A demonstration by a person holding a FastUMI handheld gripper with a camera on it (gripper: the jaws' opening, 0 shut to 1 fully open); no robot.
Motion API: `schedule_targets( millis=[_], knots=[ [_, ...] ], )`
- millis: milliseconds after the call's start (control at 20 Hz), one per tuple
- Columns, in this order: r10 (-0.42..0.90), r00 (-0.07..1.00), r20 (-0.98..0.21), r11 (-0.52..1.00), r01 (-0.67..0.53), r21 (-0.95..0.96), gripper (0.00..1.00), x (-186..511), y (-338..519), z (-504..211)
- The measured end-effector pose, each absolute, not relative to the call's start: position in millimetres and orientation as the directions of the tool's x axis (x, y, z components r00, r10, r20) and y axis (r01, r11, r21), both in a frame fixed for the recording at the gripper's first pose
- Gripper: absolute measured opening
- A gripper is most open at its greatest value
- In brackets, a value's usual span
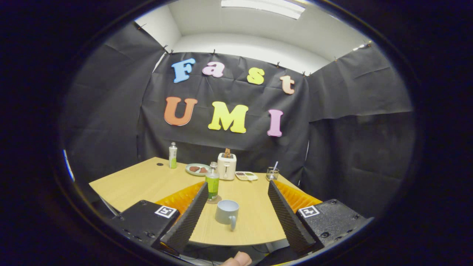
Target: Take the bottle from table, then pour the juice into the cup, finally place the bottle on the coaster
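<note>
Two bottles are seen on one table [147,181]: a green juice bottle [212,183] and a far white-and-green bottle [172,155]. One cup [227,212], one coaster [213,201], one toaster [226,166], one plate [197,169], one small tray [246,176] and one glass [272,173] are counted. One gripper [236,190] is shown, its two fingers spread apart.

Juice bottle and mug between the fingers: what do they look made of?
The juice bottle looks like clear plastic: green liquid shows through. The mug looks like matte glazed ceramic, opaque pale grey-blue with a thick rim; could be enamel. The gripper is open, touching neither.
</note>
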State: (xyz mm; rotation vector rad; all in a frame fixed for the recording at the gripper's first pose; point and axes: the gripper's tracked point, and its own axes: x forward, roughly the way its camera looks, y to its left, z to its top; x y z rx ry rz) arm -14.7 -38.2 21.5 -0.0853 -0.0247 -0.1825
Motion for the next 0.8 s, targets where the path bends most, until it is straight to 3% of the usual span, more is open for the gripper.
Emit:
schedule_targets(
  millis=[300,800],
  knots=[
    [-0.155,0.988,0.000,0.988,0.155,-0.022,1.00,-26.6,-32.9,5.5],
    [-0.182,0.983,0.035,0.978,0.185,-0.098,1.00,-23.7,-31.2,14.6]
  ],
)
